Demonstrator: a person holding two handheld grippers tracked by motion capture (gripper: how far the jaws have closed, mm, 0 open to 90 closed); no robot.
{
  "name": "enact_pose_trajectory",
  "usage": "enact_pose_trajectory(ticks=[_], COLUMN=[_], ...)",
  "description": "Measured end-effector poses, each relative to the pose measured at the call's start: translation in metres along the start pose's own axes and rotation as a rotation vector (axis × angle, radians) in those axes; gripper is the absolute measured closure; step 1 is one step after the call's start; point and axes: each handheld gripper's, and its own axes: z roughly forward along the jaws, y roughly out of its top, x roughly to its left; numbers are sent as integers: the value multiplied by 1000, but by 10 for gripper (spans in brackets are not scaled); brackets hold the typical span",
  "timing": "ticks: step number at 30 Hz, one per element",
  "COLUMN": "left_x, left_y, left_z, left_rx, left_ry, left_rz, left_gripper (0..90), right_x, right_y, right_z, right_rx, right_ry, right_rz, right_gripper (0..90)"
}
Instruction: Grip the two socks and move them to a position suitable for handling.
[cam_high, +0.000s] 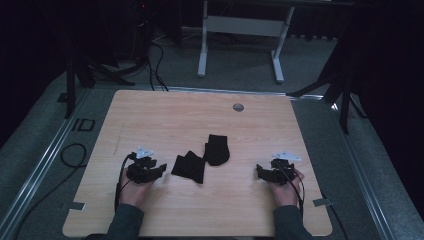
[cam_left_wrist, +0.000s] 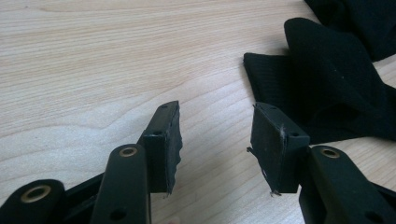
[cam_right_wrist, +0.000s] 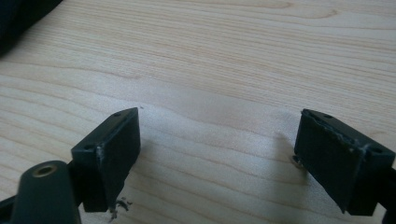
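Note:
Two black socks lie on the wooden table (cam_high: 165, 115). The nearer sock (cam_high: 189, 166) (cam_left_wrist: 327, 98) is a folded heap, and the farther sock (cam_high: 216, 149) (cam_left_wrist: 359, 21) touches its right corner. My left gripper (cam_high: 159, 170) (cam_left_wrist: 215, 135) rests on the table just left of the nearer sock, jaws open with bare wood between them. My right gripper (cam_high: 260, 171) (cam_right_wrist: 217, 158) rests at the table's right side, well apart from both socks, jaws wide open over bare wood. A dark edge of sock (cam_right_wrist: 18, 18) shows at the top left of the right gripper view.
A grey round grommet (cam_high: 238, 107) sits near the table's far edge. Beyond the table stand a white desk frame (cam_high: 240, 45), dark stands and floor cables (cam_high: 75, 155). Tape tabs (cam_high: 321, 202) mark the table's near corners.

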Motion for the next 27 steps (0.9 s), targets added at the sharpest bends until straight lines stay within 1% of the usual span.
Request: enact_pose_trajectory(ticks=[8, 16, 22, 27], left_x=[-4, -10, -13, -16], left_y=[1, 3, 3, 4], left_z=[0, 3, 2, 2], left_rx=[-7, -5, -14, -23], left_ry=[-11, -25, -39, -42], left_rz=[13, 46, 55, 70], left_gripper=[568, 612, 662, 731], right_x=[0, 0, 0, 0], right_y=[0, 0, 0, 1], right_z=[0, 0, 0, 1], right_rx=[0, 0, 0, 0], right_ry=[0, 2, 3, 4], right_rz=[0, -1, -3, -5], right_gripper=[144, 144, 144, 144])
